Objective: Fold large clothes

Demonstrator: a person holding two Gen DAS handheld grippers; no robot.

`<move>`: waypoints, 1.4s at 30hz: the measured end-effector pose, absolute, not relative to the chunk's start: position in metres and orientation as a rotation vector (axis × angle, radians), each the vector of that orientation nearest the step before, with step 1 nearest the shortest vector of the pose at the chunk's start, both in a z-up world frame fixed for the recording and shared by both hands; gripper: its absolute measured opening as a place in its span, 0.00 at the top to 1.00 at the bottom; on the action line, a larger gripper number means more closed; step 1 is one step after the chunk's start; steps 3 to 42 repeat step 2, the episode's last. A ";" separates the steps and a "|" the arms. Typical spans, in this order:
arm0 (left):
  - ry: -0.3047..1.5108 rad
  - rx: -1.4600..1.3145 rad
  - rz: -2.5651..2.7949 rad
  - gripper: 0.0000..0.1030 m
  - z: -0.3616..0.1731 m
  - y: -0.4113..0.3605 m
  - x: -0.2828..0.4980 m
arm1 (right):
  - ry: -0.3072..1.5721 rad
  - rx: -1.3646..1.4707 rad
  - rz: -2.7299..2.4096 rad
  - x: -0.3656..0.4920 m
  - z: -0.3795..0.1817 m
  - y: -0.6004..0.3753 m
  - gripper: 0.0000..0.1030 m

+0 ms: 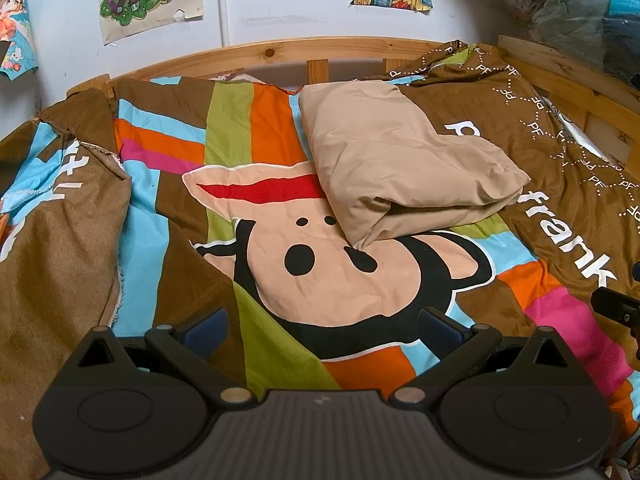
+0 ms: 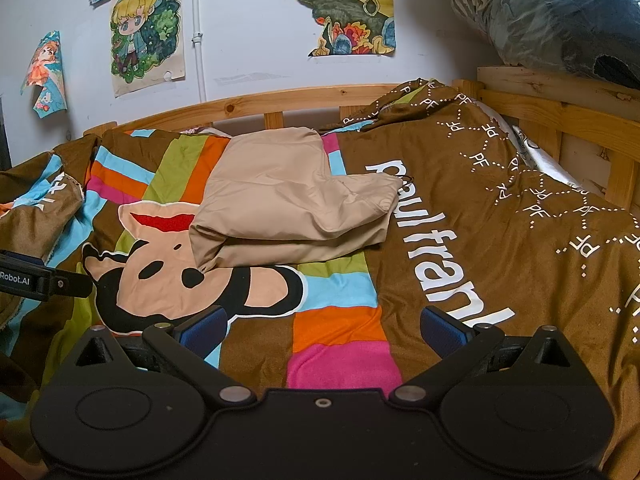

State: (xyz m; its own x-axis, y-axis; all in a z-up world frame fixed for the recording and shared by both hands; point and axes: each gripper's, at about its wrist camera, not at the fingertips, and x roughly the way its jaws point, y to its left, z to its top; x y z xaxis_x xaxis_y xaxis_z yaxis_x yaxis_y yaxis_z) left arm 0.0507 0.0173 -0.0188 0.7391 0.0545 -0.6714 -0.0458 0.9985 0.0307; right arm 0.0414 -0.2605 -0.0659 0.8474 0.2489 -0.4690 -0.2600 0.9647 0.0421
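A beige garment [image 1: 396, 164] [image 2: 292, 204] lies folded into a thick bundle on the bed, on top of the cartoon-monkey blanket [image 1: 340, 276] [image 2: 192, 280]. My left gripper [image 1: 320, 326] hovers well short of it above the blanket, open, nothing between its blue pads. My right gripper [image 2: 320, 326] is also open and empty, a good way in front of the bundle. The left gripper's black body [image 2: 44, 278] shows at the left edge of the right wrist view; the right gripper's edge [image 1: 618, 306] shows at the right of the left wrist view.
A striped brown blanket covers the bed, bunched at the left [image 1: 60, 220]. A wooden bed rail [image 1: 280, 50] [image 2: 560, 120] runs along the back and right. Posters [image 2: 146, 28] hang on the white wall. Plastic-wrapped bedding [image 2: 560, 12] is stacked at the top right.
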 end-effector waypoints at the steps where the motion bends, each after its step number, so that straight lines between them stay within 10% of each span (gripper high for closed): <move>1: 0.738 0.013 0.056 0.01 -0.019 0.017 0.051 | 0.491 -0.023 0.268 0.042 -0.065 -0.260 0.01; 42: 0.739 0.013 0.058 0.01 -0.019 0.017 0.051 | 0.491 -0.024 0.268 0.042 -0.066 -0.261 0.01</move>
